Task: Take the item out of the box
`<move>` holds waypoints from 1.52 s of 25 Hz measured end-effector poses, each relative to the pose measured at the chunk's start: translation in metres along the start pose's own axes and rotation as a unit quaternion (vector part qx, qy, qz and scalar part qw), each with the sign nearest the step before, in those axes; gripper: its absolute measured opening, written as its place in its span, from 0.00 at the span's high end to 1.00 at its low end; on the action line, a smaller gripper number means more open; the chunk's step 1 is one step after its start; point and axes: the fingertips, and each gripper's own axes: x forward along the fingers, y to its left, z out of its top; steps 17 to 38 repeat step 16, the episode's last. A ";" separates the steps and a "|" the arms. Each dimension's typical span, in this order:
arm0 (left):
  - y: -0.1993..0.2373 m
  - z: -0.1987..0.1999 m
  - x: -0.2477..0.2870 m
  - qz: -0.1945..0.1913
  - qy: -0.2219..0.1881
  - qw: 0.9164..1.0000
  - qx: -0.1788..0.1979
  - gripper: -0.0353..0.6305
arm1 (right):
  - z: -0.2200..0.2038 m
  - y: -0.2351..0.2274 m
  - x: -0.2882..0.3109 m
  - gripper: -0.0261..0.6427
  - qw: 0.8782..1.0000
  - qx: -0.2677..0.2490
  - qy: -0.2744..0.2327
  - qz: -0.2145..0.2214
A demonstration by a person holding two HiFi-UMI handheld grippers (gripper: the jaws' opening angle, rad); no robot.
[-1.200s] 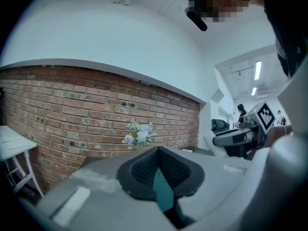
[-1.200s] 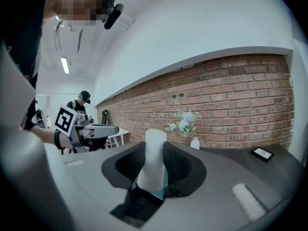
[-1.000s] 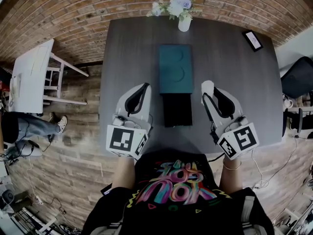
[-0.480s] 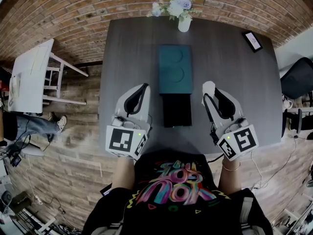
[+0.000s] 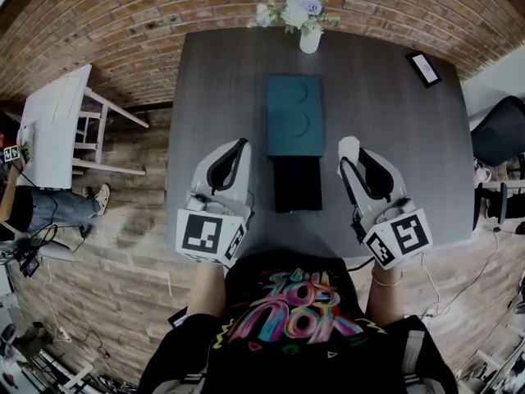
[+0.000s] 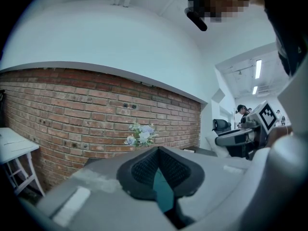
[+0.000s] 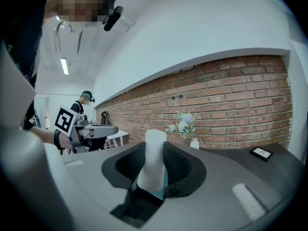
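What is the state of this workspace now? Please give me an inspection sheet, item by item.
Surface: dark table.
Job's things: teal tray and black box end to end at the centre; white item held beside them.
Clutter: flower vase at far edge; small card at far right corner.
Grippers: left hand-held gripper shut, empty; right hand-held gripper shut on the white item.
Cables: cables loose on the floor, right.
Surroundings: white side table, black chair, person at left.
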 end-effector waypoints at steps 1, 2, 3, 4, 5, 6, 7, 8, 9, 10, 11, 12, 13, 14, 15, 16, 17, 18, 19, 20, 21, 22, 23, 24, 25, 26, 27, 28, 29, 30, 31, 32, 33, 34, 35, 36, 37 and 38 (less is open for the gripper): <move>0.001 0.000 0.000 0.001 0.000 1.000 0.000 0.94 | 0.000 0.001 0.000 0.78 1.000 0.000 0.000 0.001; 0.003 0.000 -0.001 0.003 -0.001 1.000 0.001 0.94 | 0.000 0.002 0.000 0.78 1.000 -0.001 0.000 0.002; 0.004 0.001 -0.001 0.004 -0.002 1.000 0.001 0.94 | 0.000 0.003 0.000 0.78 1.000 -0.001 0.000 0.003; 0.006 0.001 -0.002 0.005 -0.003 1.000 0.002 0.94 | 0.000 0.004 0.000 0.78 1.000 -0.002 0.001 0.005; 0.007 0.002 -0.002 0.006 -0.003 1.000 0.002 0.94 | 0.000 0.004 0.000 0.78 1.000 -0.002 0.001 0.006; 0.007 0.002 -0.002 0.006 -0.004 1.000 0.003 0.94 | 0.000 0.005 0.000 0.78 1.000 -0.003 0.001 0.007; 0.007 0.002 -0.003 0.007 -0.004 1.000 0.003 0.94 | 0.000 0.006 0.000 0.78 1.000 -0.003 0.002 0.007; 0.008 0.002 -0.003 0.007 -0.004 1.000 0.003 0.94 | 0.000 0.006 0.000 0.78 1.000 -0.003 0.002 0.008; 0.008 0.002 -0.003 0.007 -0.004 1.000 0.003 0.94 | -0.001 0.007 0.000 0.78 1.000 -0.003 0.003 0.008; 0.008 0.003 -0.004 0.007 -0.004 1.000 0.003 0.94 | -0.001 0.007 0.000 0.78 1.000 -0.002 0.003 0.008; 0.008 0.003 -0.004 0.007 -0.003 1.000 0.004 0.94 | -0.001 0.007 0.000 0.78 1.000 -0.002 0.003 0.008; 0.008 0.003 -0.003 0.008 -0.003 1.000 0.004 0.94 | -0.001 0.007 0.000 0.78 1.000 -0.001 0.003 0.008; 0.008 0.003 -0.003 0.008 -0.003 1.000 0.004 0.94 | -0.002 0.006 0.000 0.78 1.000 0.000 0.003 0.008; 0.009 0.003 -0.003 0.009 -0.002 1.000 0.005 0.94 | -0.002 0.006 -0.001 0.78 1.000 0.000 0.003 0.007; 0.009 0.003 -0.003 0.010 -0.002 1.000 0.005 0.94 | -0.003 0.006 -0.001 0.78 1.000 0.001 0.003 0.006; 0.009 0.003 -0.003 0.010 -0.001 1.000 0.005 0.94 | -0.003 0.005 -0.001 0.78 1.000 0.002 0.003 0.006; 0.009 0.003 -0.003 0.010 -0.001 1.000 0.005 0.94 | -0.003 0.005 -0.001 0.78 1.000 0.002 0.003 0.006; 0.009 0.003 -0.003 0.010 -0.001 1.000 0.005 0.94 | -0.003 0.005 -0.001 0.78 1.000 0.002 0.003 0.006; 0.009 0.003 -0.003 0.010 -0.001 1.000 0.005 0.94 | -0.003 0.005 -0.001 0.78 1.000 0.002 0.003 0.006; 0.009 0.003 -0.003 0.010 -0.001 1.000 0.005 0.94 | -0.003 0.005 -0.001 0.78 1.000 0.002 0.003 0.006; 0.009 0.003 -0.003 0.010 -0.001 1.000 0.005 0.94 | -0.003 0.005 -0.001 0.78 1.000 0.002 0.003 0.006; 0.009 0.003 -0.003 0.010 -0.001 1.000 0.005 0.94 | -0.003 0.005 -0.001 0.78 1.000 0.002 0.003 0.006; 0.009 0.003 -0.003 0.010 -0.001 1.000 0.005 0.94 | -0.003 0.005 -0.001 0.78 1.000 0.002 0.003 0.006; 0.009 0.003 -0.003 0.010 -0.001 1.000 0.005 0.94 | -0.003 0.005 -0.001 0.78 1.000 0.002 0.003 0.006; 0.009 0.003 -0.003 0.010 -0.001 1.000 0.005 0.94 | -0.003 0.005 -0.001 0.78 1.000 0.002 0.003 0.006; 0.009 0.003 -0.003 0.010 -0.001 1.000 0.005 0.94 | -0.003 0.005 -0.001 0.78 1.000 0.002 0.003 0.006; 0.009 0.003 -0.003 0.010 -0.001 1.000 0.005 0.94 | -0.003 0.005 -0.001 0.78 1.000 0.002 0.003 0.006; 0.009 0.003 -0.003 0.010 -0.001 1.000 0.005 0.94 | -0.003 0.005 -0.001 0.78 1.000 0.002 0.003 0.006; 0.009 0.003 -0.003 0.010 -0.001 1.000 0.005 0.94 | -0.003 0.005 -0.001 0.78 1.000 0.002 0.003 0.006; 0.009 0.003 -0.003 0.010 -0.001 1.000 0.005 0.94 | -0.003 0.005 -0.001 0.78 1.000 0.002 0.003 0.006; 0.009 0.003 -0.003 0.010 -0.001 1.000 0.005 0.94 | -0.003 0.005 -0.001 0.78 1.000 0.002 0.003 0.006; 0.009 0.003 -0.003 0.010 -0.001 1.000 0.005 0.94 | -0.003 0.005 -0.001 0.78 1.000 0.002 0.003 0.006; 0.009 0.003 -0.003 0.010 -0.001 1.000 0.005 0.94 | -0.003 0.005 -0.001 0.78 1.000 0.002 0.003 0.006; 0.009 0.003 -0.003 0.010 -0.001 1.000 0.005 0.94 | -0.003 0.005 -0.001 0.78 1.000 0.002 0.003 0.006; 0.009 0.003 -0.003 0.010 -0.001 1.000 0.005 0.94 | -0.003 0.005 -0.001 0.78 1.000 0.002 0.003 0.006; 0.009 0.003 -0.003 0.010 -0.001 1.000 0.005 0.94 | -0.003 0.005 -0.001 0.78 1.000 0.002 0.003 0.006; 0.009 0.003 -0.003 0.010 -0.001 1.000 0.005 0.94 | -0.003 0.005 -0.001 0.78 1.000 0.002 0.003 0.006; 0.009 0.003 -0.003 0.010 -0.001 1.000 0.005 0.94 | -0.003 0.005 -0.001 0.78 1.000 0.002 0.003 0.006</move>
